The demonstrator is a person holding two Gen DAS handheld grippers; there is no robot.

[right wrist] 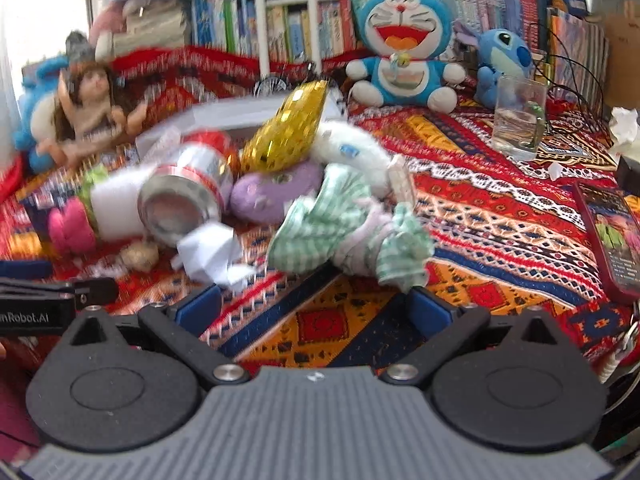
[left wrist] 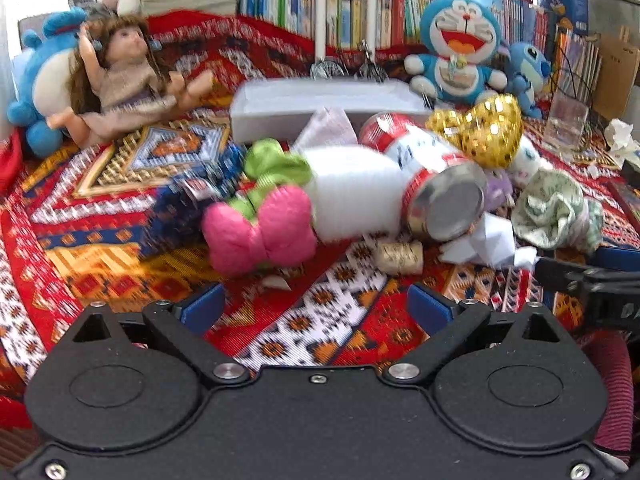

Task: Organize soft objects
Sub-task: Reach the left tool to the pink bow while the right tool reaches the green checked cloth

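Left wrist view: the left gripper (left wrist: 316, 306) is spread wide with nothing between its jaws. Mid-frame, the pink bow (left wrist: 260, 232), green bow (left wrist: 276, 166) and gold bow (left wrist: 480, 132) lie jumbled around a can (left wrist: 432, 184) in front of the white box (left wrist: 320, 104).

Right wrist view: the right gripper (right wrist: 316, 306) also gapes empty; the checked cloth (right wrist: 344, 232) lies just ahead, centre. Sorting looks barely begun.

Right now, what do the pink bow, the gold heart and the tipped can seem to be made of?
Pink bow: stuffed fabric with a matte, fuzzy look and stitched seams.
Gold heart: probably a cushion covered in shiny sequins; it glints in small facets.
Can: likely metal, judging by its bright silvery end, with a printed red and white wall.
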